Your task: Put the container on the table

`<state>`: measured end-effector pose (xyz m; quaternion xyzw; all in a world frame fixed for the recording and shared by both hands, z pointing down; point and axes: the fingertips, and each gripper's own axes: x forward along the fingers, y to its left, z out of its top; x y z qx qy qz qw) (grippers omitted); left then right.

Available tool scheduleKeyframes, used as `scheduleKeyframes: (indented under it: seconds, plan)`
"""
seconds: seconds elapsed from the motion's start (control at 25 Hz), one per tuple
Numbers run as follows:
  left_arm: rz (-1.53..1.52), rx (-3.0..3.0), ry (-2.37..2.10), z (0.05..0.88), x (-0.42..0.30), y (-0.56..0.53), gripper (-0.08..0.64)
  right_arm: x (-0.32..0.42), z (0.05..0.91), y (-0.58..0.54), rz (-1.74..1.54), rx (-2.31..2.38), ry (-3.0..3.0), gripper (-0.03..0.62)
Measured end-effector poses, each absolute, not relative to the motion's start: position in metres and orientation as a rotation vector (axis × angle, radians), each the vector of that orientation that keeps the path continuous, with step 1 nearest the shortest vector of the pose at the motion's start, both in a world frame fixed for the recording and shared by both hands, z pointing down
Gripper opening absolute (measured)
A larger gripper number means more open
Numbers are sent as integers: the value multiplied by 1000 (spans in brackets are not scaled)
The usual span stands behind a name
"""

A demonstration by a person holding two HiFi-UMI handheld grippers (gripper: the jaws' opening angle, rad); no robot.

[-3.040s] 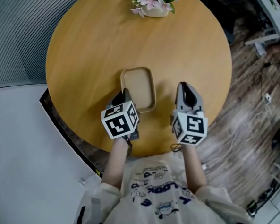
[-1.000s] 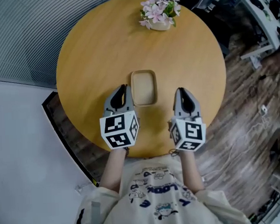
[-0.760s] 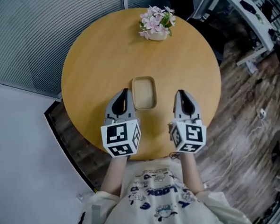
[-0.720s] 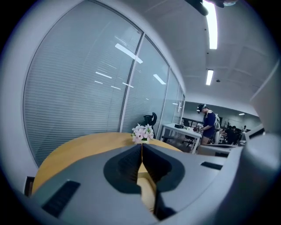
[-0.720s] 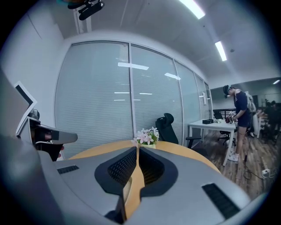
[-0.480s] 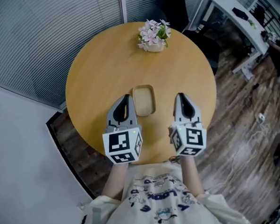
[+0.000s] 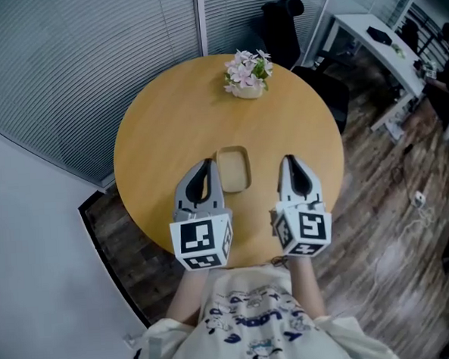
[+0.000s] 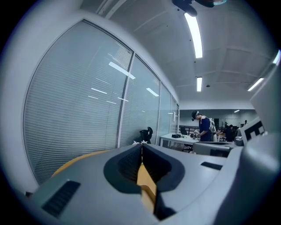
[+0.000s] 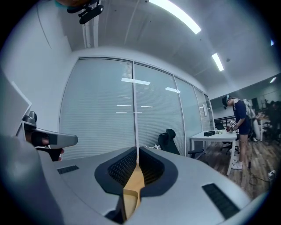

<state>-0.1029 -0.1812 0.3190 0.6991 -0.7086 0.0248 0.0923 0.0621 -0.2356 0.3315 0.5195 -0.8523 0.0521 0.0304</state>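
Observation:
A shallow beige container (image 7: 234,169) lies on the round wooden table (image 7: 168,133), near its front middle. My left gripper (image 7: 204,165) hangs just left of it, raised above the table, jaws closed with nothing between them. My right gripper (image 7: 289,161) hovers to the container's right, apart from it, also shut and empty. In the left gripper view the left gripper (image 8: 141,146) has its jaws meeting at the tips, pointing level across the room. The right gripper (image 9: 137,150) looks the same in the right gripper view. The container is hidden in both gripper views.
A small pot of pink flowers (image 7: 247,71) stands at the table's far edge. A black office chair (image 7: 282,23) sits beyond the table, by a blind-covered glass wall (image 7: 80,55). A white desk (image 7: 375,37) is at the far right. A person (image 9: 239,127) stands by distant desks.
The left gripper has let go of the container and drawn back from it. Both grippers have risen and the head view has pulled higher, so the table looks smaller.

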Motion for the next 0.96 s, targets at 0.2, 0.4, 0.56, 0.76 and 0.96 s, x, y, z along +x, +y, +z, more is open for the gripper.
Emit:
scheduleKeyframes:
  seconds: [0.2, 0.4, 0.56, 0.76, 0.96]
  plan:
    - [80, 2081, -2130, 312, -105, -172, 6, 58, 324, -228, 146, 1592, -2648, 18]
    - [80, 2085, -2138, 309, -106, -167, 6, 55, 319, -226, 119, 1584, -2664, 18]
    - [84, 2090, -2136, 309, -106, -166, 6, 54, 318, -224, 137, 1581, -2648, 18]
    - [88, 2092, -2130, 308, -104, -168, 6, 53, 317, -226, 137, 1572, -2648, 18]
    - [90, 2099, -2128, 307, -104, -170, 6, 53, 319, -231, 102, 1568, -2662, 18]
